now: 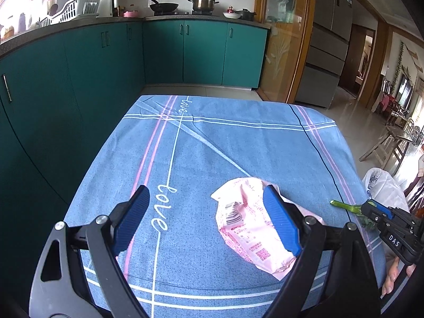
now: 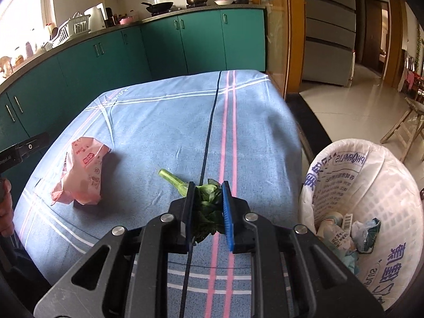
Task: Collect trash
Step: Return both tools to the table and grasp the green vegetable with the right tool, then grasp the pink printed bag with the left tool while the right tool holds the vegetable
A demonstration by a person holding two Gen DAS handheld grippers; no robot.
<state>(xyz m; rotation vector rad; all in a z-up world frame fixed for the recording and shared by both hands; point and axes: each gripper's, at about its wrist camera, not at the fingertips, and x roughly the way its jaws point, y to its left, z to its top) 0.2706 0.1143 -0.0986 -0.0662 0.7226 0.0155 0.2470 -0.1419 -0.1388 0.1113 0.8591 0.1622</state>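
A crumpled pink wrapper (image 1: pixel 247 228) (image 2: pixel 82 171) lies on the blue tablecloth (image 1: pixel 212 145) (image 2: pixel 159 122). My left gripper (image 1: pixel 209 212) hovers over the cloth, jaws wide apart, its right finger over the wrapper's edge and nothing pressed between the pads. My right gripper (image 2: pixel 208 201) is shut on a green leafy vegetable scrap (image 2: pixel 209 198), whose pale stalk (image 2: pixel 172 179) sticks out to the left. That scrap (image 1: pixel 344 206) and the right gripper (image 1: pixel 376 212) also show at the table's right edge in the left wrist view.
A trash basket lined with a white plastic bag (image 2: pixel 371 175) (image 1: pixel 381 185) stands right of the table, holding several scraps. Green cabinets (image 1: pixel 79 79) run along the left and back. A person's hand (image 2: pixel 6 212) shows at the left edge.
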